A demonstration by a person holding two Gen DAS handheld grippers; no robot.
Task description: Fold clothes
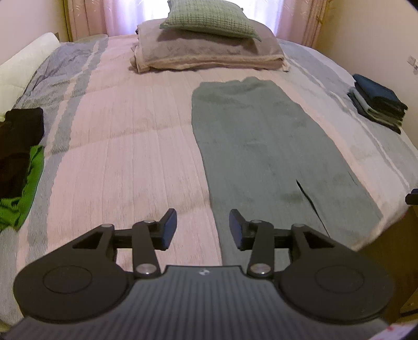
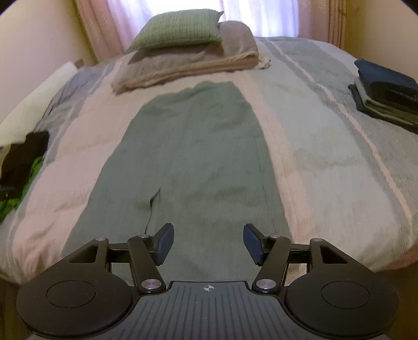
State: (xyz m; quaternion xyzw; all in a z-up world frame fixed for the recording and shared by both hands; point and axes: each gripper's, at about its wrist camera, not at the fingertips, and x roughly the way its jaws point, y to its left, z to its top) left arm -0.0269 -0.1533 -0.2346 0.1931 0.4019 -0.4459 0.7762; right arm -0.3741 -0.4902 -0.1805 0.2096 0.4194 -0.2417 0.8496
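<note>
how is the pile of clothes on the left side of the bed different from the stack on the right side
The left pile is a loose, crumpled heap; the right stack is neatly folded into flat layers. The left pile is black with bright green; the right stack is dark blue, grey and muted green. In the left wrist view the pile is partly cut off by the frame edge, while the stack shows whole. Both sit on the bedspread near its edges, untouched by either gripper.

a bed [image 1: 125, 146] with a pink and grey striped cover fills the room, daylight glowing through pale pink curtains [image 1: 86, 18] at its head, cream walls [image 2: 39, 39] on either side.
</note>
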